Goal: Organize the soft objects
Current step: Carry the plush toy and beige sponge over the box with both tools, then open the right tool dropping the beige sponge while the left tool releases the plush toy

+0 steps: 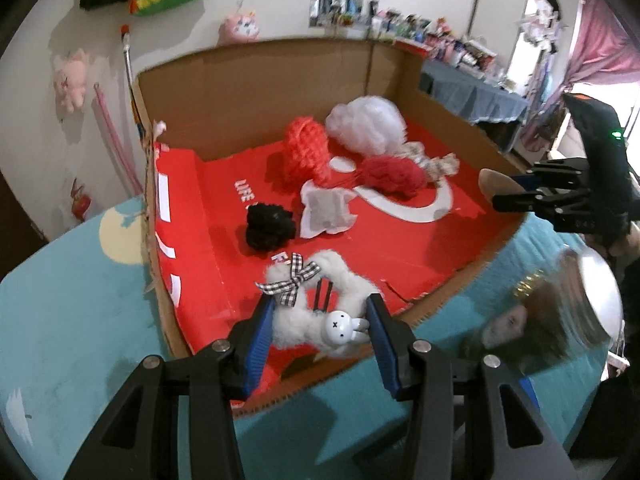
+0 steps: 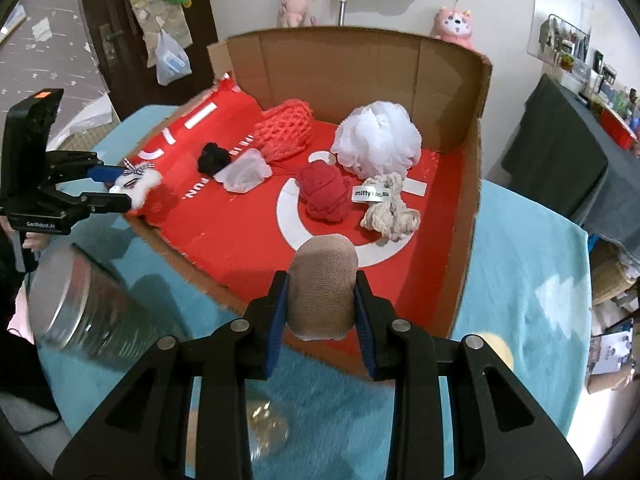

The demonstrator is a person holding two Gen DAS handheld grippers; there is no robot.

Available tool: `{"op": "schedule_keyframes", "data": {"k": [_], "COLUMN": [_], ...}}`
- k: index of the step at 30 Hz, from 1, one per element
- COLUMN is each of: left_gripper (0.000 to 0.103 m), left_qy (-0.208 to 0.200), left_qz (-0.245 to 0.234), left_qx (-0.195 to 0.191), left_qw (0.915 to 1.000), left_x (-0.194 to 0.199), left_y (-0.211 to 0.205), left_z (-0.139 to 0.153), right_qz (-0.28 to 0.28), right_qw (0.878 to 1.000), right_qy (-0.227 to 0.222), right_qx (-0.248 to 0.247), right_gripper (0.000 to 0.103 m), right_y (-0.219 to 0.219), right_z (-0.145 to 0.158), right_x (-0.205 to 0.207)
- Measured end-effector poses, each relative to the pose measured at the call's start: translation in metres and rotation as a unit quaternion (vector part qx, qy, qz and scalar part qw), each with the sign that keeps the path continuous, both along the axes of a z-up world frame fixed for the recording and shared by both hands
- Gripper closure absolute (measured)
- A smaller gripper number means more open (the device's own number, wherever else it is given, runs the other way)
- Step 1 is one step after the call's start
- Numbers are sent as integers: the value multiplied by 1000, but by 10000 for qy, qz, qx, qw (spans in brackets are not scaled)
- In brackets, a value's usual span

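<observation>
1. Table (image 2: 532, 248): teal fuzzy cover, one, carrying everything below.
2. Cardboard box (image 2: 476, 184): one, cut open at the near side, red printed lining. This looks like the collecting place for the soft things.
3. Already lying in the box, six items, one of each: white mesh pouf (image 2: 378, 140), coral knitted piece (image 2: 286, 130), red yarn ball (image 2: 324, 194), cream rope bundle (image 2: 390, 206) with a "miffy" tag, white gauzy pad (image 2: 244, 174), black pom (image 2: 214, 158).
4. Glass jar (image 2: 80, 304): one, on its side at the box's near left corner, blurred. Risk: either arm could nudge it and it could roll off the table.
5. Left gripper (image 1: 320, 320): one, fingers closed around a white fluffy scrunchie (image 1: 316, 312) with a checked bow and a small rabbit charm. It hangs over the box's near left edge. Risk: the grip sits on loose fur and the charm; a hasty opening may drop it on the rim or outside.
6. Right gripper (image 2: 322, 300): one, clamped on a tan sponge (image 2: 322, 280), visibly squeezed, just above the near rim of the box. Risk: compressed foam springs back on release and may bounce out over the cut-down edge.
7. Count in hand: two soft items, one per gripper, neither set down yet.
</observation>
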State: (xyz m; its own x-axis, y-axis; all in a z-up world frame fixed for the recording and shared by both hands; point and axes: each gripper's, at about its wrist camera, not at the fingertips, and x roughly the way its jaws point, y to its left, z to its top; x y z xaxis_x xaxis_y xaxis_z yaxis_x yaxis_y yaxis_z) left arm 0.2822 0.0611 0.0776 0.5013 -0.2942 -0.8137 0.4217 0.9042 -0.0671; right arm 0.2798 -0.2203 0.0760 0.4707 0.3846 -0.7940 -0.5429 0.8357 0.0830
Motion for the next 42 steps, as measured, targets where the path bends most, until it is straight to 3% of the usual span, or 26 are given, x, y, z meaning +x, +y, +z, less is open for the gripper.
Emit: {"op": "schedule_keyframes", "data": {"k": [4,10,19,28,34,39,42], "left_gripper": [55,54,54,54,53,48,37], "left_qy": [311,417,525,635,649,620,503], "left_qz": [212,315,443,471,454,444,434], "left_qx": [151,296,701,730,732,695,600], "left_qw": [9992,9982,9952,9942,9942,9947,9960], "left_x": [18,28,40,47,49,49,43], "left_y": [-4,-9,-21,-27,-29,-29,-28], "left_z": [-12,-16,-27,-37,-40,-38,-29], "right_qz": [-43,-145,-197,-169,-70,-111,-127], "right_qw": [9993,9964,9939,9905,9900,9898,9908], "right_qy": [283,606,657,620,611,579,575], "right_qx": [-258,-569,-859,-1213,-1270,-1299,-1217], "right_gripper": [73,73,73,72,55,54,52], "right_y": [11,22,29,33,42,44,43], "right_z": [-12,-25,-33,-42,-46,-47,-43], "right_x": [18,37,44,46,45,44,43]}}
